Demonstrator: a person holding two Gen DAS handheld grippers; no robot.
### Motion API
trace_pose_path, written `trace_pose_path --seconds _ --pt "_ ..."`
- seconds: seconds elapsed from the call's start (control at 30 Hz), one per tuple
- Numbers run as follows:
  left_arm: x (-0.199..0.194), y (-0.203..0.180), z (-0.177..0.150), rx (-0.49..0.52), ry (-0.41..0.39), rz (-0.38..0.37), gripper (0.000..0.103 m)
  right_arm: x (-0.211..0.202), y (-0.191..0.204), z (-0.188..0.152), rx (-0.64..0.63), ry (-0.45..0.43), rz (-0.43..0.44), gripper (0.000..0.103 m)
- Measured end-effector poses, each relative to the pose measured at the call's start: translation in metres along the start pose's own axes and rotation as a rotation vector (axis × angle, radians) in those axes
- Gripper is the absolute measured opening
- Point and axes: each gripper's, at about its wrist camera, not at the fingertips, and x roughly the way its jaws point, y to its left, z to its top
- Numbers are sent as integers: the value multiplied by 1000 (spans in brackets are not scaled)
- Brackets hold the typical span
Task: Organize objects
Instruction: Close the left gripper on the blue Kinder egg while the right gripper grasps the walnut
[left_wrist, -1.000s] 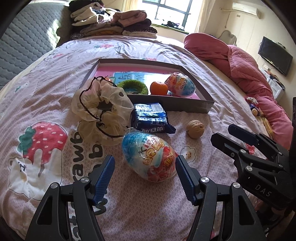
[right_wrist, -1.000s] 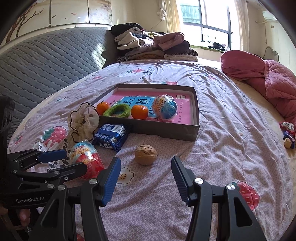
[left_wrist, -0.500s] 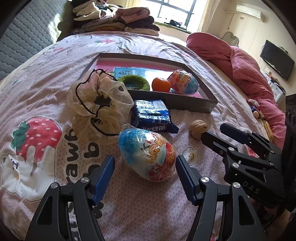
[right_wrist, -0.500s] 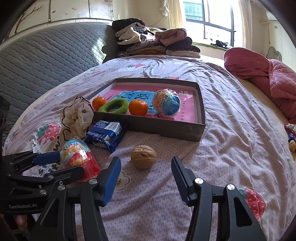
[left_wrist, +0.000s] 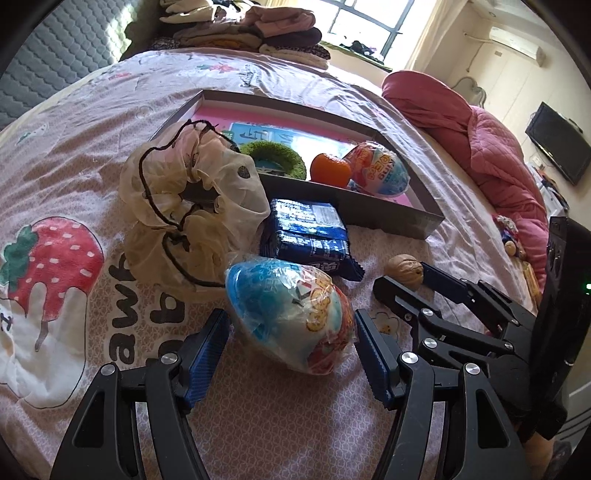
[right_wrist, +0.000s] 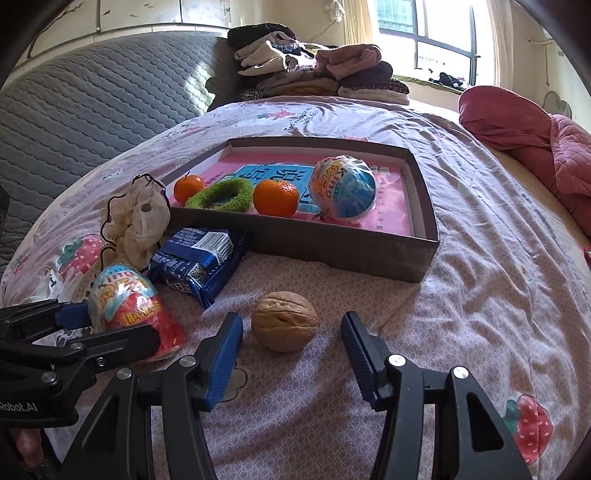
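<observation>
Straddling wrapped egg (left_wrist: 291, 314), left claw (left_wrist: 291, 354) released, right claw (right_wrist: 291, 350) released, narrowing around walnut (right_wrist: 284, 320), half-hidden opposite.

- Bedsheet (right_wrist: 480, 258): pale lilac, strawberry prints.
- Box (right_wrist: 332, 251): grey walls, pink floor.
- Wrapped egg (left_wrist: 291, 314): blue, red, yellow.
- Walnut (right_wrist: 284, 321): tan.
- Snack packet (right_wrist: 199, 258): dark blue.
- Scrunchie (left_wrist: 184, 206): cream, black-edged.

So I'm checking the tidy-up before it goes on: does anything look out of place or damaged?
Nothing looks damaged or spilled. Four things lie on the bedspread outside the box: a cream scrunchie, a blue snack pack, a wrapped egg toy and a walnut.
</observation>
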Motion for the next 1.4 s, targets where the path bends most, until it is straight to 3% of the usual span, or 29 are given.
trace_pose_path --seconds 0.33,0.8,1.4 --pt "3 5 -1 -25 -31 -25 67 2 -8 0 38 -14 55 37" --pt "-5 6 -9 -10 -24 -39 66 -6 4 -8 -16 -36 59 37" --pt "-28 -9 -24 91 -75 29 66 -24 17 -23 -56 -45 77 37"
